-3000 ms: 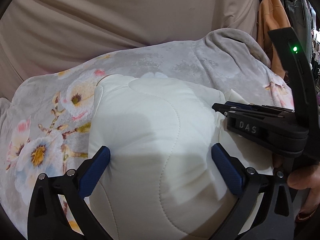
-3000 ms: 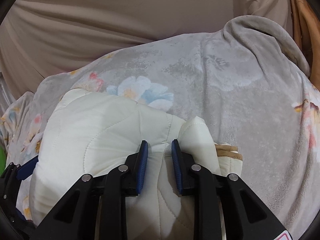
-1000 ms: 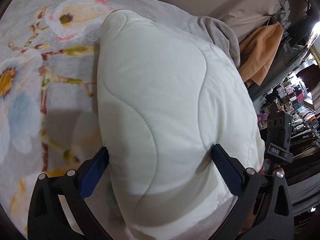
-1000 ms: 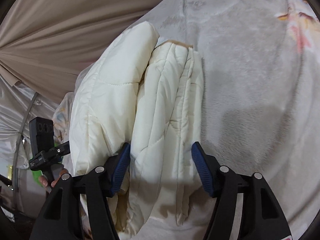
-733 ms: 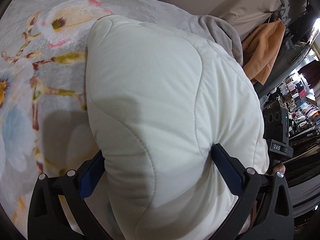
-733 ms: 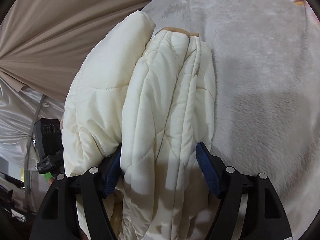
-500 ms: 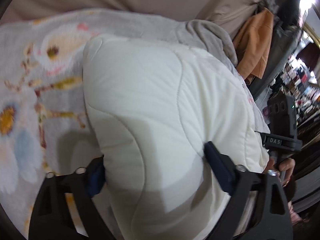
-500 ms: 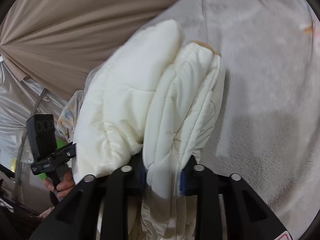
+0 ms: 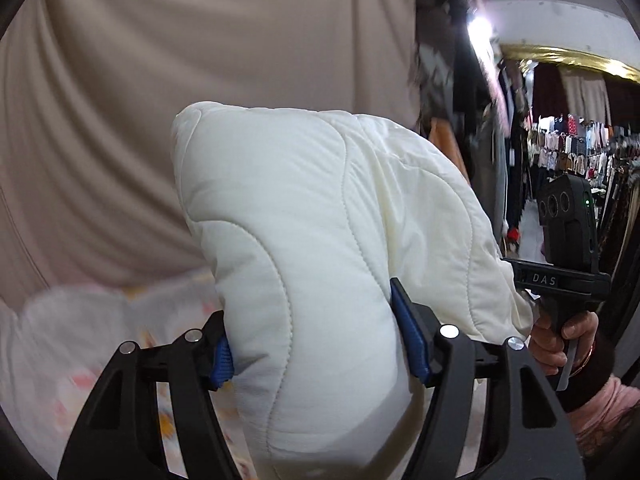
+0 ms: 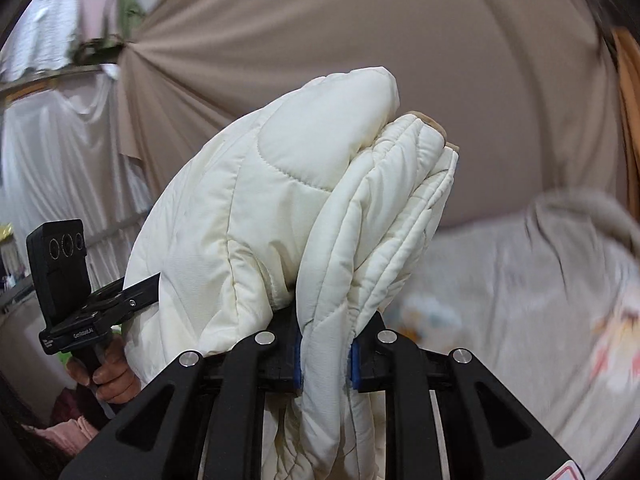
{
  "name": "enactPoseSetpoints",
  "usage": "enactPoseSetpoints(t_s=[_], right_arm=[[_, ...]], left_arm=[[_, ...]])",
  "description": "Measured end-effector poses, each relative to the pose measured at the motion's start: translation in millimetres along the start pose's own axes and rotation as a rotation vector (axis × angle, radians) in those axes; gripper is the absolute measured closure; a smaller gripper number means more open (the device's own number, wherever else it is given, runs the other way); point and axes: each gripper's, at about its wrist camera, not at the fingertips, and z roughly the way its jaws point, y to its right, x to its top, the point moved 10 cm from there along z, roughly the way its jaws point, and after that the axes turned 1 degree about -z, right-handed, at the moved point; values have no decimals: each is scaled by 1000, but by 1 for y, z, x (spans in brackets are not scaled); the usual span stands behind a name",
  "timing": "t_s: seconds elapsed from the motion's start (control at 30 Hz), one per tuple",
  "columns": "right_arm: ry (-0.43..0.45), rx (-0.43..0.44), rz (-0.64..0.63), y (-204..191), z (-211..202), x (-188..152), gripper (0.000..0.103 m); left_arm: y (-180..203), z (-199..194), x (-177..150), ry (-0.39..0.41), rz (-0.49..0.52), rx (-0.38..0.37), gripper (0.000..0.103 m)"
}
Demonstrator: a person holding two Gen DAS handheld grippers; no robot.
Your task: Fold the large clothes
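Observation:
A folded white quilted jacket (image 9: 320, 220) hangs in the air above the bed, held from both ends. My left gripper (image 9: 316, 344) has its blue pads pressed into the thick bundle, and its jaws are closing on it. My right gripper (image 10: 325, 360) pinches a narrower folded edge of the same jacket (image 10: 260, 220), its jaws also closing. Each wrist view shows the other gripper's handle in a hand: one handle (image 9: 560, 240) at the right of the left wrist view, the other handle (image 10: 64, 272) at the left of the right wrist view.
A grey floral blanket (image 10: 520, 280) covers the bed below, blurred (image 9: 80, 340). A beige curtain (image 9: 200, 60) fills the background. Racks of clothes (image 9: 568, 148) stand at the far right, and an orange garment (image 10: 628, 120) hangs at the edge.
Both grippers closed on the folded jacket and lifted it off the blanket; the views tilted up from the bed to the curtain.

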Motion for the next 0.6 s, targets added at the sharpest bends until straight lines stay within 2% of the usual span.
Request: enactPoseSetpoints(t_s=[0.1, 0.17, 0.3, 0.4, 0.47, 0.6], right_arm=[[108, 45, -72, -39, 4, 42, 85], [149, 74, -97, -56, 13, 59, 84], [165, 113, -108, -78, 60, 78, 83], [126, 128, -75, -72, 117, 71, 82], [72, 132, -31, -59, 165, 53, 82], [-60, 107, 62, -22, 257, -1, 82]], left_arm=[[-19, -34, 34, 132, 63, 46, 38], [-36, -48, 48, 190, 82, 73, 36], [-81, -51, 56, 246, 81, 124, 33], [-123, -28, 40, 211, 25, 152, 32], [-154, 0, 21, 166, -12, 172, 32], [-211, 76, -41, 38, -112, 188, 32]])
